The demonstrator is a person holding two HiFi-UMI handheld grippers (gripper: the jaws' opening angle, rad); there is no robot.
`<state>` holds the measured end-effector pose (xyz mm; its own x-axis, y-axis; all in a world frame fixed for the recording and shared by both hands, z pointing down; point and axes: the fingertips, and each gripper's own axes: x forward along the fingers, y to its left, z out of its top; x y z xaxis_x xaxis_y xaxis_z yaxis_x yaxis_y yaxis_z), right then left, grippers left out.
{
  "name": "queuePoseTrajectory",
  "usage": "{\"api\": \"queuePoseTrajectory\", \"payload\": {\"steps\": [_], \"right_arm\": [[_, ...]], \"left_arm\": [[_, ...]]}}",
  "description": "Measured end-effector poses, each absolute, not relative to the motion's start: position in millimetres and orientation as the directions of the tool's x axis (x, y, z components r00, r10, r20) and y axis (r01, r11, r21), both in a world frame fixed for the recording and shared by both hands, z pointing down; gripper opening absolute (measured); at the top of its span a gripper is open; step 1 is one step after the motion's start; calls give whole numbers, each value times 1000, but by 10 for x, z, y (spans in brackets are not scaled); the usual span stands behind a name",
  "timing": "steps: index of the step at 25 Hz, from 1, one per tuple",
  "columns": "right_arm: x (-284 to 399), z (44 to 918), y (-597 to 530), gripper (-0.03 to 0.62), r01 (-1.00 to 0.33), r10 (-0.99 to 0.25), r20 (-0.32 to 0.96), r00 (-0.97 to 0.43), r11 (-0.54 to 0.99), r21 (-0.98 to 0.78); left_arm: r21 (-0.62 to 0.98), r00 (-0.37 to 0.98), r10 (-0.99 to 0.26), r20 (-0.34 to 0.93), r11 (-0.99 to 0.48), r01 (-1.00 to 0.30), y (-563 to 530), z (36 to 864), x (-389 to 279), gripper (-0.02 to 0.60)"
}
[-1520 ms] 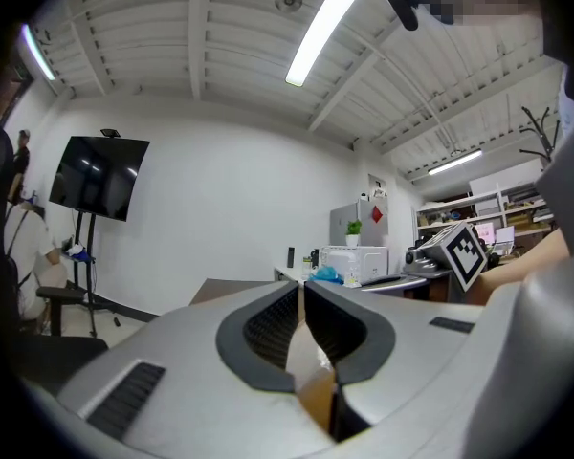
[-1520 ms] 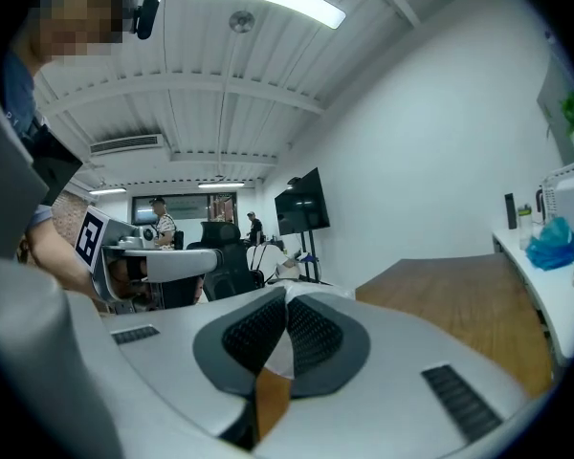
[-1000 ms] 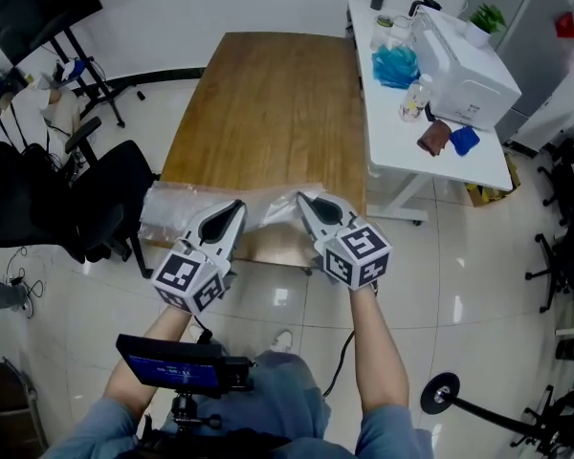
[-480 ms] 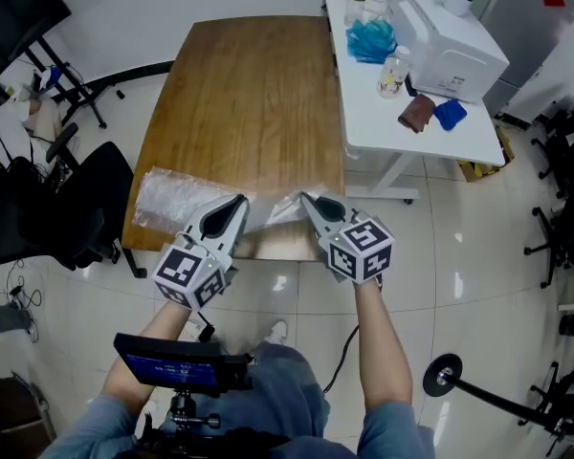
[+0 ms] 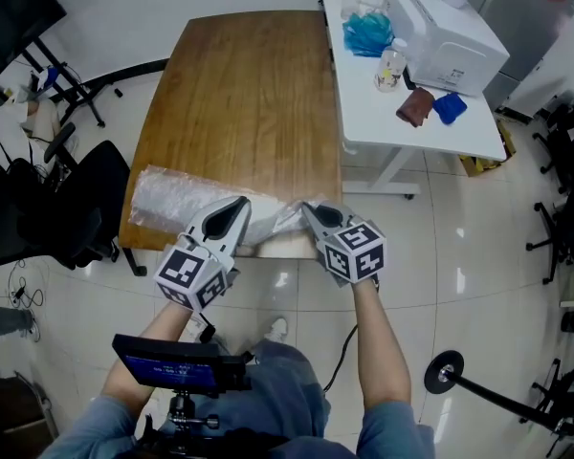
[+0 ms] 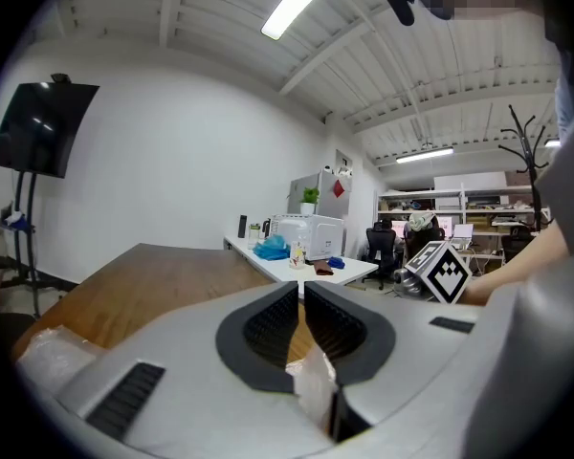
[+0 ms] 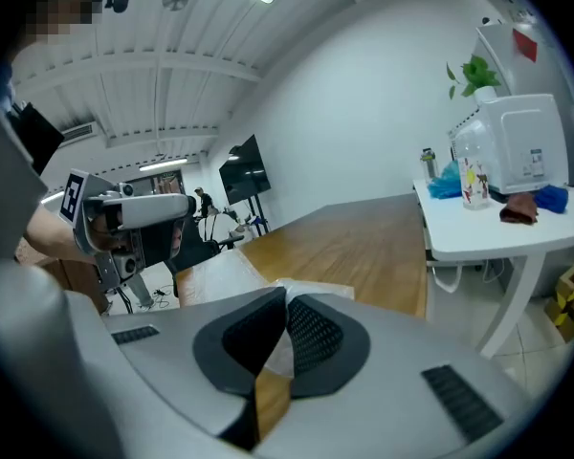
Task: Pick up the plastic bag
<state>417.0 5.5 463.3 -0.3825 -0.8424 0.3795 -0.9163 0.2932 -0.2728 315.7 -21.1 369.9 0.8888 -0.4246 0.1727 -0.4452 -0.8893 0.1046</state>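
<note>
My left gripper [image 5: 237,208] and right gripper [image 5: 313,212] are both clamped on the plastic bag [image 5: 172,197], at the wooden table's [image 5: 249,94] near edge, lower centre of the head view. Pulling unevenly could tear the thin film or let it slip free.

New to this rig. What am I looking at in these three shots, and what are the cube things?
No robot: a person works two hand-held tongs, and the marker cubes are part of them. One shot is from a head camera looking down. The other two come from cameras riding on each tool, looking along its jaws. A clear plastic bag lies at the near edge of the wooden table. The left tongs and right tongs are each shut on its film.
</note>
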Motion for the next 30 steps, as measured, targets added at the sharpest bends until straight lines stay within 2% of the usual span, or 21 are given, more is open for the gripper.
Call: {"api": "queuePoseTrajectory", "payload": {"steps": [4, 8, 19, 21, 25, 27, 30], "right_arm": [[4164, 4824, 96, 0, -923, -814, 442, -376, 284, -261], [4175, 4961, 176, 32, -932, -800, 485, -354, 262, -249], [4380, 5031, 312, 41, -964, -816, 520, -254, 169, -205], [4381, 5037, 319, 149, -965, -814, 524, -250, 164, -205], [4457, 5026, 317, 160, -979, -824, 530, -199, 140, -150], [4518, 5020, 323, 204, -986, -832, 530, -164, 115, -124], [4625, 4994, 343, 222, -993, -842, 527, -112, 79, -84]], "left_arm": [[99, 884, -425, 197, -888, -449, -215, 3734, 3133, 29], [97, 883, -423, 201, -889, -448, -223, 3743, 3126, 29], [101, 897, -399, 192, -901, -423, -145, 3735, 3198, 31], [100, 897, -398, 194, -901, -422, -129, 3733, 3203, 29], [96, 896, -398, 198, -902, -422, -116, 3720, 3216, 31], [96, 894, -401, 198, -900, -425, -117, 3723, 3201, 29], [102, 893, -407, 192, -897, -431, -122, 3726, 3189, 29]]}}
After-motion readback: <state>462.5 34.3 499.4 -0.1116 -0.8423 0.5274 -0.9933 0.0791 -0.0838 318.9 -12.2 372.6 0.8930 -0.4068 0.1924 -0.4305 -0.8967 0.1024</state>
